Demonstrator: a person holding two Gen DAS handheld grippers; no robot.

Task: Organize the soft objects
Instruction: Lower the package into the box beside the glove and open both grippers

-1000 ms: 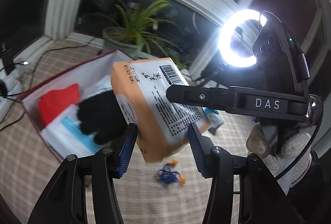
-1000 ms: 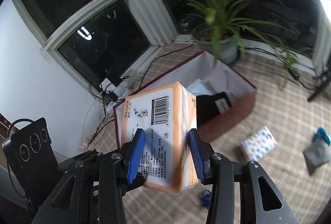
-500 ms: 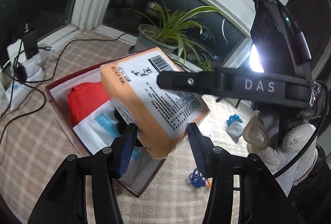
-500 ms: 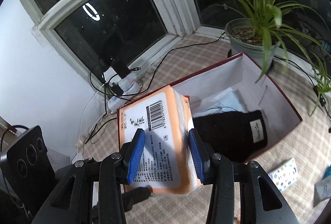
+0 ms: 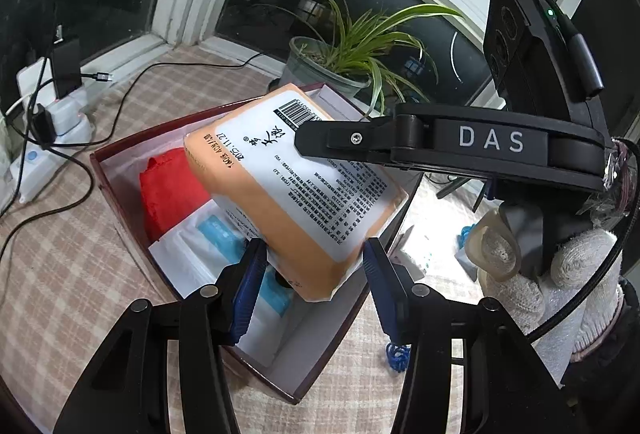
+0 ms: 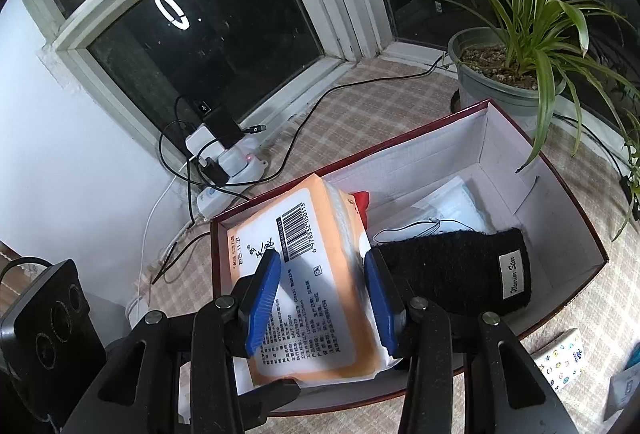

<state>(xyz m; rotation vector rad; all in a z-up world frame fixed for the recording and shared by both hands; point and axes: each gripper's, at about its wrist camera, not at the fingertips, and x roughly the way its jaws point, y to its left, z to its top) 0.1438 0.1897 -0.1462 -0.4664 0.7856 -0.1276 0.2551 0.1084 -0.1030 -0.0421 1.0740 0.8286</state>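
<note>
Over the box (image 6: 560, 189), right hand-held gripper (image 6: 320, 298) clamped on tissue pack (image 6: 304, 274), hiding red cloth (image 5: 168, 193), left one's grip unclear

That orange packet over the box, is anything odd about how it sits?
Yes. The orange packet hangs tilted, one corner dipping toward the open box, not lying in it. The right gripper clamps it; the left gripper looks open around its lower corner. Below lie a black knit item and a red cloth.

Checked mat (image 6: 360, 121), open box (image 6: 568, 201), potted plant (image 6: 504, 73), power strips (image 6: 236, 165)
</note>
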